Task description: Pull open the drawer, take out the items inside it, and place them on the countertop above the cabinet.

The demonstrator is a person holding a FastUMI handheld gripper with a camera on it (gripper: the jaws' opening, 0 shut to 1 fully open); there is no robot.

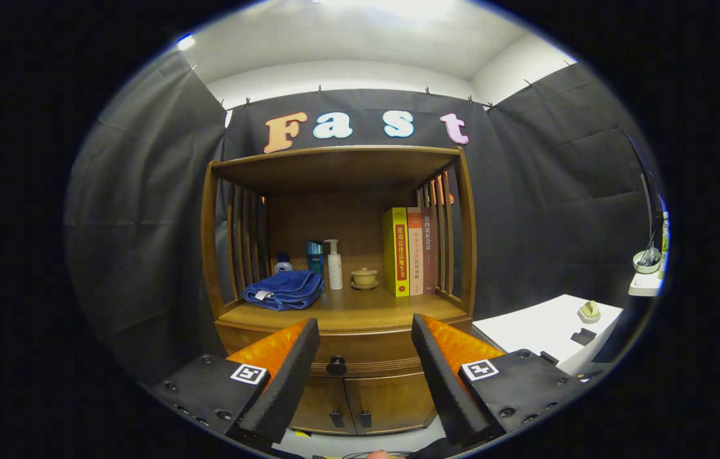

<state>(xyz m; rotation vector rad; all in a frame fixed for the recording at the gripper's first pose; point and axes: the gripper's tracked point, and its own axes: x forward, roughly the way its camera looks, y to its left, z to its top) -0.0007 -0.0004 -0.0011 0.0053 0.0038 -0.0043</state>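
Right now I hold the gripper wide open, short of the drawer, its knob between my fingers.

The books carry Chinese spine titles, not clearly legible.

Hand-held gripper: two wedge fingers, orange sides, black textured pads, black screwed mounts bearing square black-and-white markers.

Camera rides behind the fingers, facing the cabinet, seemingly near.
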